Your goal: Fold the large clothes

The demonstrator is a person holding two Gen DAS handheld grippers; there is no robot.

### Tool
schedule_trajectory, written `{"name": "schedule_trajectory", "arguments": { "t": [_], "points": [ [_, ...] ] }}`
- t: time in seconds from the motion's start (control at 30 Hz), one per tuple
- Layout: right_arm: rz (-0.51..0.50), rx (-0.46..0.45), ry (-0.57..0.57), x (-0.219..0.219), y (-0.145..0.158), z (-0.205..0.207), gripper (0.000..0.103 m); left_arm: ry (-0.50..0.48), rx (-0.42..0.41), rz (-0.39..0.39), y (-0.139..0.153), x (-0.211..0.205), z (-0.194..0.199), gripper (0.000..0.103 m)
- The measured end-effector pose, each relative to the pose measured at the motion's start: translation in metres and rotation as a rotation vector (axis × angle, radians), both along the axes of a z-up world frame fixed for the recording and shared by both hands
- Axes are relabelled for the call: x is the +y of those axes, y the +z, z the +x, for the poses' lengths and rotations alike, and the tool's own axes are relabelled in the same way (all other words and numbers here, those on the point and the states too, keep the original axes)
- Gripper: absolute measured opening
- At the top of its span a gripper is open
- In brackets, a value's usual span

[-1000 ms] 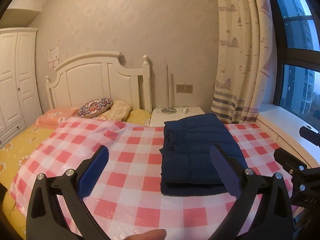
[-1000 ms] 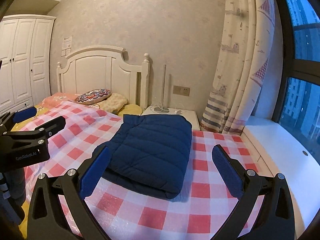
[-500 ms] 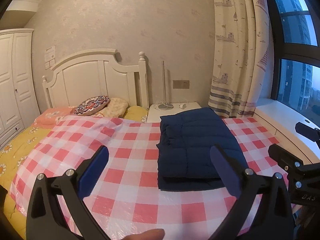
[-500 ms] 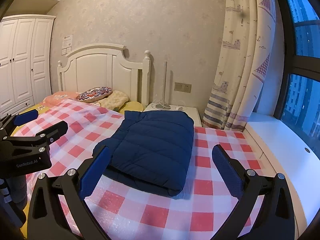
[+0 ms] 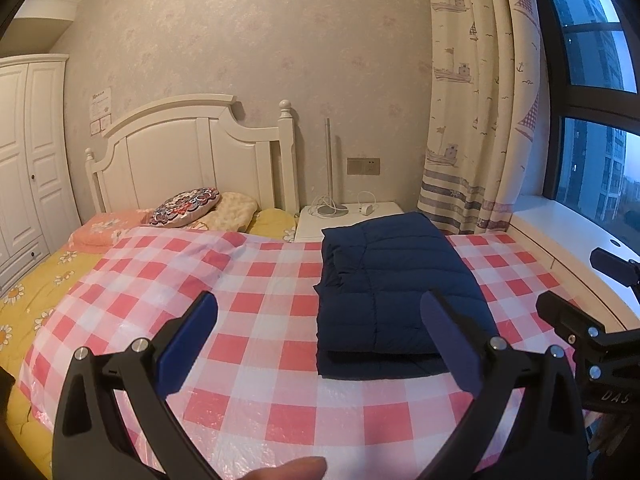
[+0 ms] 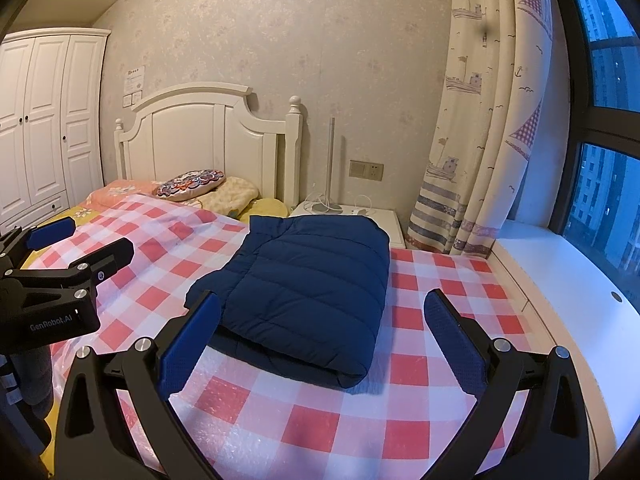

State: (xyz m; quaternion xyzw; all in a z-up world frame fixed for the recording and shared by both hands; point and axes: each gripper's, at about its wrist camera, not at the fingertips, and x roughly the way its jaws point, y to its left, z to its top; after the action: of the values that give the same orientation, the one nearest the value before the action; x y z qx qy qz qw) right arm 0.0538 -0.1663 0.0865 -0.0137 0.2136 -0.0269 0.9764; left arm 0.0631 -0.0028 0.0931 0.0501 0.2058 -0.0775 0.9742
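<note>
Reading "GenRobot.AI" on left tongs [image 6: 86,246] | right tongs [image 6: 322,330] gaping | jacket [image 6: 308,292] folded, seemingly

Wall notice [image 5: 100,106] text too small; right tongs [image 5: 576,292] cut by frame edge.

Your left gripper [image 5: 318,328] is spread wide, blue pads empty, above the pink-and-white checked plastic sheet [image 5: 256,320] on the bed. The folded navy quilted puffer jacket [image 5: 392,284] lies flat on that sheet, toward its right half. Your right gripper [image 5: 592,300] pokes in past the jacket's right edge. White nightstand [image 5: 348,220] sits just behind the jacket.
</note>
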Motion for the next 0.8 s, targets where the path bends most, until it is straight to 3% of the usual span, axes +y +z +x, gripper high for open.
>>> {"name": "schedule_trajectory", "arguments": {
  "t": [0.8],
  "points": [
    [0.001, 0.004, 0.004, -0.0042, -0.0043, 0.0022, 0.099, 0.007, 0.010, -0.007, -0.0060, 0.0018, -0.0008, 0.101]
  ]
}}
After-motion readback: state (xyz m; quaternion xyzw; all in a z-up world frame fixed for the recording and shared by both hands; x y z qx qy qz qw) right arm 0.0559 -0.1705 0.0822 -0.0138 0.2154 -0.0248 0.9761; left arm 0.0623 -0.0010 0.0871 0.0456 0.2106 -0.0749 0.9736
